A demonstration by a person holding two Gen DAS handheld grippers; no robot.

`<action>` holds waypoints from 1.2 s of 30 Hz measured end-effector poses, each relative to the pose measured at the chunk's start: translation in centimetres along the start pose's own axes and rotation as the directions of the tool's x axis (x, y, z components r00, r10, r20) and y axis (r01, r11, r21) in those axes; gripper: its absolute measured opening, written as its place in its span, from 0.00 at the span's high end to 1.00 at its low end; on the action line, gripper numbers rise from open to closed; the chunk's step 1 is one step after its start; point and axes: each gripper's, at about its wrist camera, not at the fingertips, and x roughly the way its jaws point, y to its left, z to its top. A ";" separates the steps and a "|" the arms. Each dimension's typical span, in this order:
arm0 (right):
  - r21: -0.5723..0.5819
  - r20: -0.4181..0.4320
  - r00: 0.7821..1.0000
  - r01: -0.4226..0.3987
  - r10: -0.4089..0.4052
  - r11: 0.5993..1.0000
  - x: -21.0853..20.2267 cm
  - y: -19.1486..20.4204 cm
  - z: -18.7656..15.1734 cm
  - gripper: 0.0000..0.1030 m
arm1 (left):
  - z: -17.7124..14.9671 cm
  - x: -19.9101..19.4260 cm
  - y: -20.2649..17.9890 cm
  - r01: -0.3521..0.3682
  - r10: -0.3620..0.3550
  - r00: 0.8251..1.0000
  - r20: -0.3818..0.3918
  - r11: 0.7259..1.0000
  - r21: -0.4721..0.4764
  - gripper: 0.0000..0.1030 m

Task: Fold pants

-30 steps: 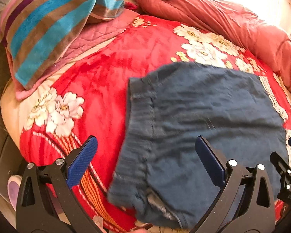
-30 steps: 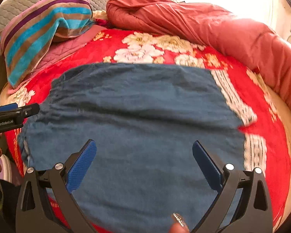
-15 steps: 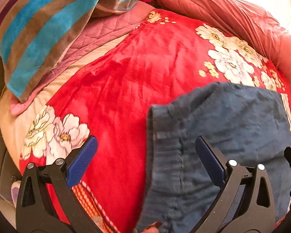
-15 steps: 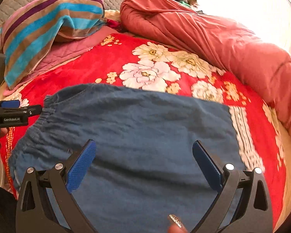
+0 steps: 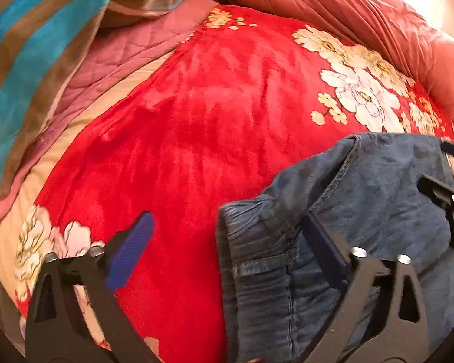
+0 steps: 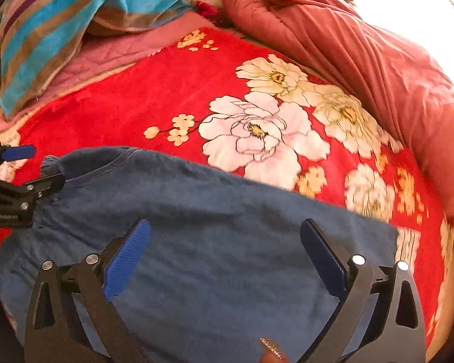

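Note:
Blue denim pants (image 6: pixel 227 227) with a gathered elastic waistband (image 5: pixel 257 257) lie flat on a red floral blanket (image 5: pixel 196 121). My left gripper (image 5: pixel 227 252) is at the waistband's far corner with its jaws closing. That corner stands rumpled between them, and its right finger (image 5: pixel 324 251) is against the fabric while the left pad (image 5: pixel 130 254) is still over the bare blanket. The right wrist view shows this gripper (image 6: pixel 36 166) at the left edge, straddling the corner. My right gripper (image 6: pixel 225 257) hangs open over the middle of the pants, holding nothing.
A striped towel-covered pillow (image 6: pixel 75 15) and a pink quilted pad (image 5: pixel 121 51) lie at the far left. A rolled rust-coloured quilt (image 6: pixel 363 60) runs along the far right side. A person's painted fingertip (image 6: pixel 271 348) shows at the bottom edge.
Both grippers have moved toward the pants' far edge and the left one toward the waistband. The left jaws have narrowed, and the waistband corner, flat before, now stands bunched between them.

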 end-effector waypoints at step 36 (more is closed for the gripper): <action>-0.105 0.197 0.945 -0.242 0.259 0.964 -9.2 2.4 -6.9 0.91 | -6.2 -11.5 -0.3 0.145 -0.172 0.956 0.237 0.981 0.127 0.72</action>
